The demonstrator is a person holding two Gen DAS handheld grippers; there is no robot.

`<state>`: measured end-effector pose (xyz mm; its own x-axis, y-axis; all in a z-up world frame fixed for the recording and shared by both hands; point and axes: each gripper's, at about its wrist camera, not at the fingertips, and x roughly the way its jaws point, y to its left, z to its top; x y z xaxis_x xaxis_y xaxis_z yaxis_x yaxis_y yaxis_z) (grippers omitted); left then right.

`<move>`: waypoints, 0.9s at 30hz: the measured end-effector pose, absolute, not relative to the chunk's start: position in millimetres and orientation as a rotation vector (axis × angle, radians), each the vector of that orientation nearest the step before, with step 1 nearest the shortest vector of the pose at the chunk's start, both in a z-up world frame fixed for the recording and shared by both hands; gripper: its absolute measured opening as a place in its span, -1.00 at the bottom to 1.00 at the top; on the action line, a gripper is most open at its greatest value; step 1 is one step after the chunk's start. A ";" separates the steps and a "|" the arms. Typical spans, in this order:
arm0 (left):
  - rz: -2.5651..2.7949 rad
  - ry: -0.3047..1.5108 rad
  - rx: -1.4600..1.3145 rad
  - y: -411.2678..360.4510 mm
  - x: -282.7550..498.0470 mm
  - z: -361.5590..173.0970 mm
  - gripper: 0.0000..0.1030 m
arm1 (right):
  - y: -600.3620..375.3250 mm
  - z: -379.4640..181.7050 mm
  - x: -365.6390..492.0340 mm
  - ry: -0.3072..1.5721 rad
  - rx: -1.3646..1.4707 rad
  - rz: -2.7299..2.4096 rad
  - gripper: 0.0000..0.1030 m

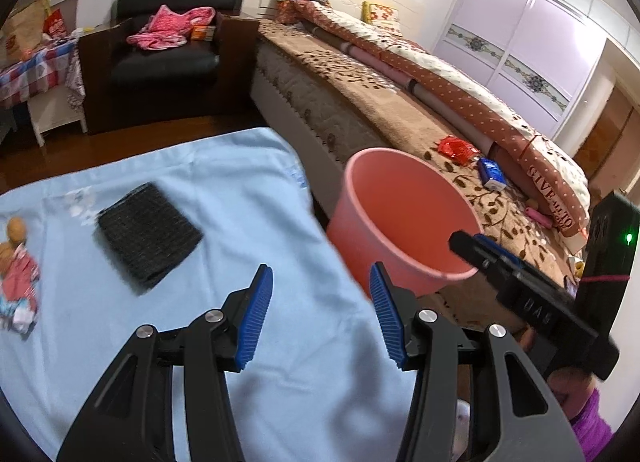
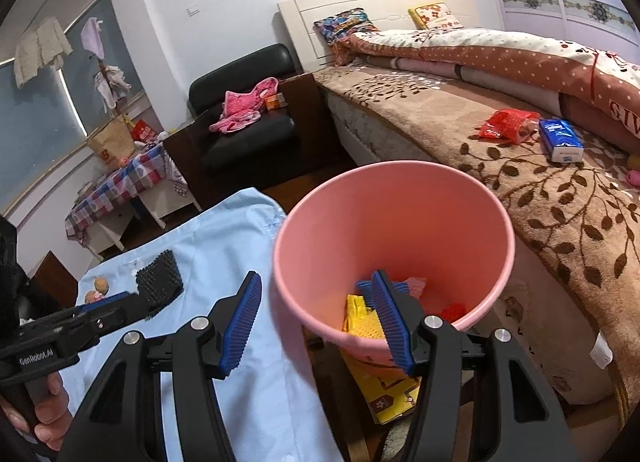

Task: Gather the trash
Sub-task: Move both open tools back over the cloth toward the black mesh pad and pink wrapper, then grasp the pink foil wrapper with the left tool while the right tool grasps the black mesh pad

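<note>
The pink bin [image 2: 394, 246] beside the bed already holds some wrappers, while scraps [image 1: 18, 282] remain on the blue cloth [image 1: 248, 222] (both grippers, left gripper [image 1: 320, 318] and right gripper [image 2: 316, 322], gape empty).

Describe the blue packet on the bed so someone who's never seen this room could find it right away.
Start at the bed with the brown leaf-patterned blanket, just past the pink bucket. Near the rolled-up dotted quilt lie two small items side by side. The blue packet is the flat rectangular one with a white end, unlike the crumpled red wrapper beside it.
</note>
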<state>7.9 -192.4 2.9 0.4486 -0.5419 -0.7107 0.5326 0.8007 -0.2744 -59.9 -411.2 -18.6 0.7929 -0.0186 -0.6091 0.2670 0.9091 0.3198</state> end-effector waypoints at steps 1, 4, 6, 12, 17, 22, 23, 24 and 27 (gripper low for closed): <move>-0.655 0.886 -0.012 -186.9 5.9 1.0 -0.01 | -408.4 -19.2 -59.3 0.642 0.408 -0.151 0.10; -0.623 0.903 -0.015 -169.8 0.1 -7.1 -0.01 | -402.5 -21.1 -56.9 0.645 0.413 -0.127 0.10; -0.599 0.921 -0.019 -157.1 -2.9 -14.3 -0.01 | -397.3 -22.9 -54.7 0.654 0.410 -0.110 0.10; -0.529 0.982 -0.068 -122.7 -2.0 -30.9 -0.01 | -375.3 -27.6 -46.6 0.684 0.368 -0.058 0.10; -0.472 0.966 -0.104 -92.4 1.8 -29.9 -0.01 | -357.8 -30.5 -37.8 0.710 0.336 -0.024 0.10; -0.388 0.930 -0.114 -56.9 3.4 -22.0 -0.01 | -339.2 -32.6 -26.0 0.737 0.304 0.019 0.10; -0.359 0.918 -0.119 -46.2 3.9 -20.1 -0.01 | -336.0 -33.3 -23.8 0.741 0.300 0.027 0.10; -0.330 0.908 -0.129 -35.0 5.5 -18.2 -0.01 | -331.3 -33.9 -20.1 0.747 0.295 0.039 0.10; -0.250 0.878 -0.182 -4.2 12.1 -12.7 -0.01 | -318.2 -35.3 -10.9 0.763 0.278 0.073 0.10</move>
<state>12.1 -4.2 -12.7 0.6122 -0.2896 -0.7357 0.1410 0.9556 -0.2589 -10.9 -318.2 -35.3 0.7222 0.1655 -0.6716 0.0353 0.9609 0.2747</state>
